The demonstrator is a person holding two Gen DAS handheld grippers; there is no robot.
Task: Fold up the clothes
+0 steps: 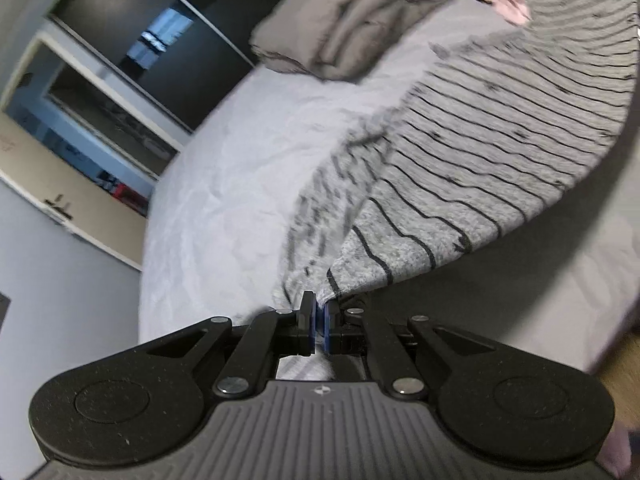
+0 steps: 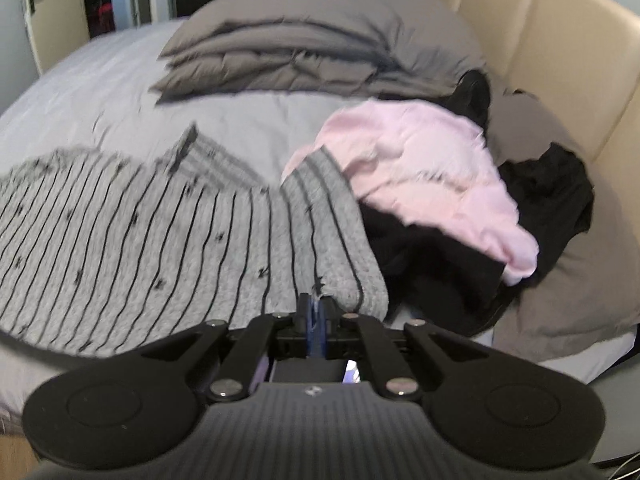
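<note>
Two grippers are pinching the same grey striped top [image 2: 132, 248], each at its near edge, and the garment hangs stretched between them above the bed sheet [image 2: 248, 120]. The left gripper [image 1: 319, 322] has its blue-padded jaws pressed together on a corner of the knit; from there the fabric fans out away from it, thin black stripes running across, one part bunched and blurred beside the flat panel. The right gripper [image 2: 317, 314] is likewise clamped on the cloth, a sliver of grey showing between its pads, with a rolled fold of the top just to its right.

Taking the top as the landmark: beyond it, farther up the bed, lies a folded taupe duvet [image 2: 304, 52]. To its right, touching the rolled fold, a pink garment [image 2: 420, 176] sits heaped over black clothes [image 2: 432, 264], and those rest partly on a taupe pillow [image 2: 568, 292] against the cream padded headboard [image 2: 560, 52]. On the far side of the bed from the top, in the left wrist view, stands a wardrobe with dark glossy doors [image 1: 132, 16] and a cream door [image 1: 60, 184] with a handle.
</note>
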